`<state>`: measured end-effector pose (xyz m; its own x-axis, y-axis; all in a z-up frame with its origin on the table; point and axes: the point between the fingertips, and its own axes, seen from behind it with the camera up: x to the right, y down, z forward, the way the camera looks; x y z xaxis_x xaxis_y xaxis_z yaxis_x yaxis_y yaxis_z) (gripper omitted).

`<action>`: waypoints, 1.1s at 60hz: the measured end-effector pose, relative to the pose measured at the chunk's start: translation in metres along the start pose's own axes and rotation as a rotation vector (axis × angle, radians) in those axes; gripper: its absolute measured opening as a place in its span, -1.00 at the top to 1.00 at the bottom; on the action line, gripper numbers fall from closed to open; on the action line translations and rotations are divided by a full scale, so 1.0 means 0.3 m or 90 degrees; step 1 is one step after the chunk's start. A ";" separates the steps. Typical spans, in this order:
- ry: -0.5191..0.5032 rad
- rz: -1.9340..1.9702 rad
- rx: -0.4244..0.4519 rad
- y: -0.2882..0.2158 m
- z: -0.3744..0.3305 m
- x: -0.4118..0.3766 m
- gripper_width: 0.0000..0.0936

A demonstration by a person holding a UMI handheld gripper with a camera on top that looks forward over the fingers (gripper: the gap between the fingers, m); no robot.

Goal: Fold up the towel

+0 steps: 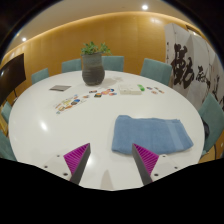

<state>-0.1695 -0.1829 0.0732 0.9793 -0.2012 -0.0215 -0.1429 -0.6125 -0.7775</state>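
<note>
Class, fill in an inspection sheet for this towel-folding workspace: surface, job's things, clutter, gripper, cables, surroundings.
Surface: round white table, mostly bare near the fingers.
Job's things: blue towel lying flat on the table, just ahead of the right finger.
Clutter: potted plant at the table's far side; small cards and items spread in front of it.
Gripper: gripper open, holding nothing, fingers above the table's near edge.
Cables: nothing seen.
Surroundings: teal chairs around the table; wooden wall; calligraphy banner at right.
</note>
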 end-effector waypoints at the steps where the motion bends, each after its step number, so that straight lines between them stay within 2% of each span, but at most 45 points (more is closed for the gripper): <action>1: 0.003 -0.002 -0.004 -0.015 0.036 0.001 -0.86; 12: 0.044 -0.009 -0.025 -0.073 0.361 0.080 -0.87; 16: 0.051 -0.010 -0.040 -0.066 0.441 0.102 -0.81; 19: 0.053 -0.015 -0.065 -0.034 0.487 0.113 -0.57; 21: 0.067 -0.037 -0.051 -0.053 0.500 0.132 -0.40; 25: 0.084 -0.095 -0.036 -0.073 0.521 0.153 0.29; 28: 0.094 -0.123 -0.029 -0.084 0.526 0.164 0.60; 32: 0.097 -0.143 -0.022 -0.084 0.523 0.174 0.77; 36: 0.083 -0.142 -0.027 -0.087 0.522 0.155 0.84; 43: -0.016 -0.060 -0.042 -0.133 0.476 0.007 0.85; 50: -0.136 0.030 0.002 -0.314 0.320 -0.184 0.84; 54: -0.177 0.065 0.040 -0.433 0.230 -0.220 0.84; 60: -0.178 0.097 0.068 -0.529 0.181 -0.173 0.85; 66: -0.124 0.105 0.045 -0.471 0.239 -0.021 0.82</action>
<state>-0.1453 -0.0401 0.1381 0.9539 -0.1386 -0.2661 -0.2985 -0.5275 -0.7954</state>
